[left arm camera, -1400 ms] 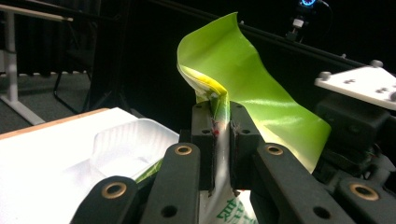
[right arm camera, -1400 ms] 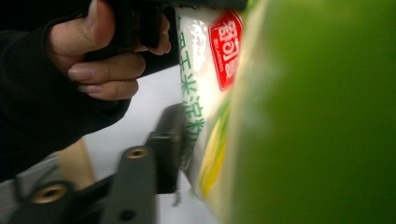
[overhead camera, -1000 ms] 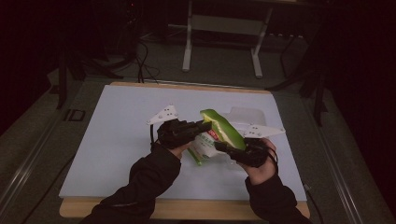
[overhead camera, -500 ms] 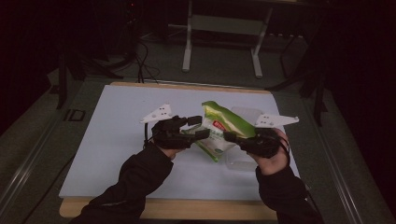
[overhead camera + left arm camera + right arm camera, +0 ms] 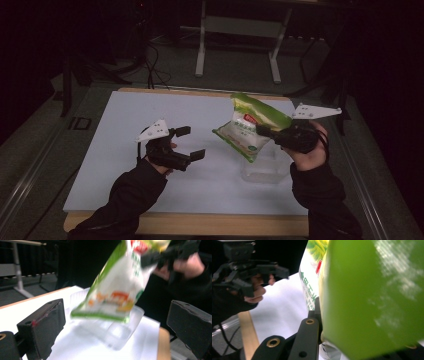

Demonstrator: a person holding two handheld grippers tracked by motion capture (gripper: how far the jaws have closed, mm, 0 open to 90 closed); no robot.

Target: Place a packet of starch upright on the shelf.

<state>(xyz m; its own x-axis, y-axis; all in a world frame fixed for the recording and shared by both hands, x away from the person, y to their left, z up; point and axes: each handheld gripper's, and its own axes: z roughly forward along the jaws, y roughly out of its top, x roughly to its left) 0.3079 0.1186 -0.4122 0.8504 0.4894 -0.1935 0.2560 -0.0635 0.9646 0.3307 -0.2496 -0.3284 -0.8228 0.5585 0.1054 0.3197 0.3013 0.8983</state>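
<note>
Tongs, high view: my left tongs [image 5: 191, 143] gape empty at centre-left; right tongs [image 5: 264, 131] pinch green-white bag [image 5: 245, 131] above clear tub [image 5: 267, 167] on tabletop [image 5: 120, 125] | left gripper view: bag upper centre, blurred | right gripper view: bag fills right.

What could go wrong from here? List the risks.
1. Only the right gripper holds the green-and-white bag, near its upper end; it may slip and fall.
2. The hanging bag could knock the light clear container below it.
3. The left gripper is open, apart, giving no support.
</note>
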